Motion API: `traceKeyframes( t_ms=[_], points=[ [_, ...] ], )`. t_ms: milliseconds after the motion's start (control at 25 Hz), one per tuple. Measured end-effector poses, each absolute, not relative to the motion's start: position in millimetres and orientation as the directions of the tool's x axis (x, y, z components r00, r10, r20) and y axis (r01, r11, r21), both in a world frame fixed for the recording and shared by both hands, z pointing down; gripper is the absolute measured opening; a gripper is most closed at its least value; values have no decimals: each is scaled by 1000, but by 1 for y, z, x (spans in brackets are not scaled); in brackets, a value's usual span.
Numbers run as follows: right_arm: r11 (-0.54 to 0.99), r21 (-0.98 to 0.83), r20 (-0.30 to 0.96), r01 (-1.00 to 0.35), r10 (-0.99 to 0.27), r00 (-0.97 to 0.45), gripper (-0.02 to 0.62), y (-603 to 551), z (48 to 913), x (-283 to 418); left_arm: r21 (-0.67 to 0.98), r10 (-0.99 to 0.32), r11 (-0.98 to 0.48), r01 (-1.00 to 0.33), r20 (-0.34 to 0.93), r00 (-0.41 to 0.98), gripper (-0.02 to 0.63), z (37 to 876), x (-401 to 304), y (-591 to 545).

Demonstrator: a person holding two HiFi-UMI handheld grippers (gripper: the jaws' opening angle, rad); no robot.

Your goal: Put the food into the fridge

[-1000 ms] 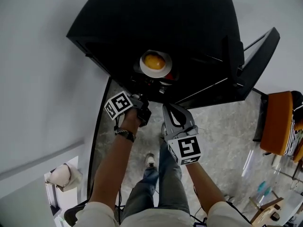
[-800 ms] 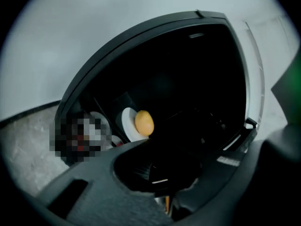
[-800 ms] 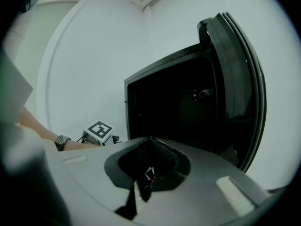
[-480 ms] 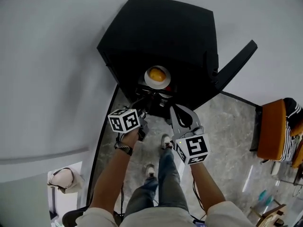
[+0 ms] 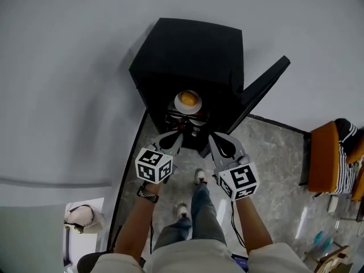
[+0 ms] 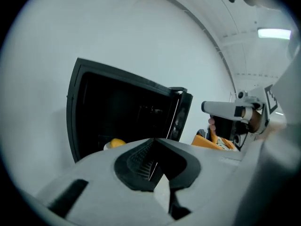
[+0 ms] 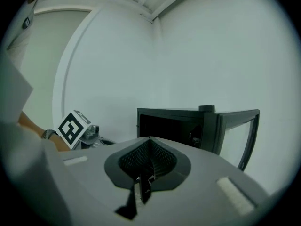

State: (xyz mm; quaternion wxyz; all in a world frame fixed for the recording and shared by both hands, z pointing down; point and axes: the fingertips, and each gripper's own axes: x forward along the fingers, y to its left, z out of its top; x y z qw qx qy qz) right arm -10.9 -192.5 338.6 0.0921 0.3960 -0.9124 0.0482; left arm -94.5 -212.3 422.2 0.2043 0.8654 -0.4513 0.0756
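Both left claw and right claw pressed together, empty; orange food on plate inside open fridge.

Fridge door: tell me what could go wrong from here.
1. The door stands wide open, while the left gripper and the right gripper are shut and empty before the fridge; left so, it may warm.
2. The bowl of orange food seems to sit near the fridge's front edge; a hard-swung door might knock it.
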Motion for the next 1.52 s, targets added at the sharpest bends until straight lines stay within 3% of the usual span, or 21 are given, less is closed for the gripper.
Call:
traceKeyframes(
  t_ms=[360,880,1520],
  points=[
    [681,73,153,-729,-730,-666,5,-152,267,1,105,-768,-596,-796,216,603,2,324,-83,-169],
    [669,141,63,-729,-741,-668,5,-94,193,12,-68,-789,-614,-787,100,607,3,216,-81,-108],
    [663,192,-28,-723,-733,-680,5,-50,137,23,-221,-801,-590,-777,34,598,3,157,-72,-60]
  ],
)
